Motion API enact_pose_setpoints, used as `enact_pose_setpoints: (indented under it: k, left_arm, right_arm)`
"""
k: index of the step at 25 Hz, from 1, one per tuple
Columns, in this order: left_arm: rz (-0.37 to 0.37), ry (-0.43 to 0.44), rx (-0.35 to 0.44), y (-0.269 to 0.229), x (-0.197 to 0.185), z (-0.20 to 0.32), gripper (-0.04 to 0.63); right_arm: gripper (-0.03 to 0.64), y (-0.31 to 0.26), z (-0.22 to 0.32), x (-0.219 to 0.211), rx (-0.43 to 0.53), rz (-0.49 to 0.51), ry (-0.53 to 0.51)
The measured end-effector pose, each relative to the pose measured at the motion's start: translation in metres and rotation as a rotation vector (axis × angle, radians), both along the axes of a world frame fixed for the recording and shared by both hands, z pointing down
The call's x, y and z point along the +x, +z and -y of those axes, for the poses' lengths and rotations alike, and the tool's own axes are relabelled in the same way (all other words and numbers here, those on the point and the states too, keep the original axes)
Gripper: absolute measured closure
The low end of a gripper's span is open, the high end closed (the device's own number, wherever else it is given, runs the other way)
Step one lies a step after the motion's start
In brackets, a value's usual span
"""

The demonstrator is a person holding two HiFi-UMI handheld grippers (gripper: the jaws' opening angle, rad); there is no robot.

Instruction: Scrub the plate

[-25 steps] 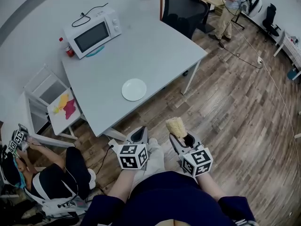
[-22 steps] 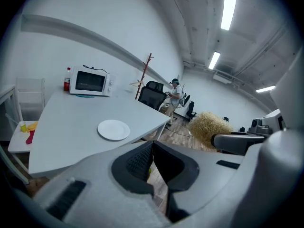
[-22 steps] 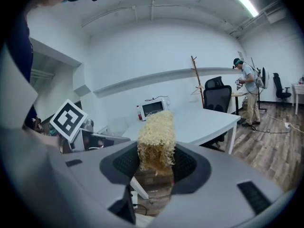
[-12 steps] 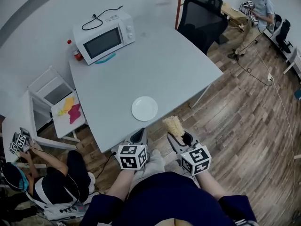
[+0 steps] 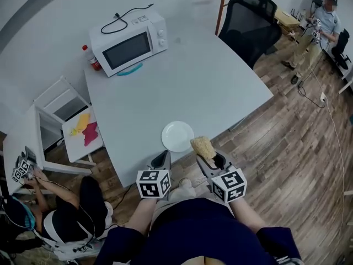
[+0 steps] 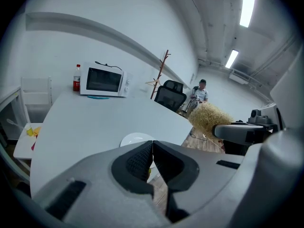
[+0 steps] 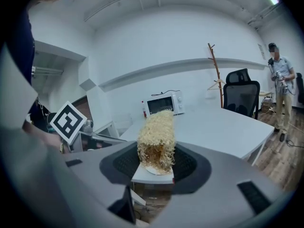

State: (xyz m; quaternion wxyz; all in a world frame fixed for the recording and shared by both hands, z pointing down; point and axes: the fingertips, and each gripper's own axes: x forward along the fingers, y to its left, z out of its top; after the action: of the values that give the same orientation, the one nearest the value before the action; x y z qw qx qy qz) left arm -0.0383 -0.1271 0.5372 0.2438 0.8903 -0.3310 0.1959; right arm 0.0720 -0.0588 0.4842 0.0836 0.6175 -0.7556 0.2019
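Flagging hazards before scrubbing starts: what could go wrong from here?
1. The plate lies loose by the near edge of the table; a scrubbing push could slide it off, and the left gripper is shut, not steadying it.
2. The right gripper holds the scrubber by its lower end only; pressed down, it may bend or slip.

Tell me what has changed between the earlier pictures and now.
The person walked up to the grey table, so the round white plate now lies ahead of both grippers. Nothing was taken or released: the right gripper stays shut on the straw-coloured fibre scrubber, the left gripper shut and empty. Plate and white microwave kept their places.
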Motion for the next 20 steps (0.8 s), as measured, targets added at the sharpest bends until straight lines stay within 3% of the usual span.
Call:
enact_pose_setpoints:
  k: [10, 20]
  left_arm:
    - [0.038, -0.067, -0.02, 0.026, -0.014, 0.021, 0.577]
    - [0.048, -0.247, -0.075, 0.044, -0.016, 0.041, 0.577]
  right_arm:
    - [0.437, 0.019, 0.026, -0.001, -0.02, 0.007, -0.076]
    - [0.437, 0.029, 0.082, 0.0, -0.057, -0.027, -0.344]
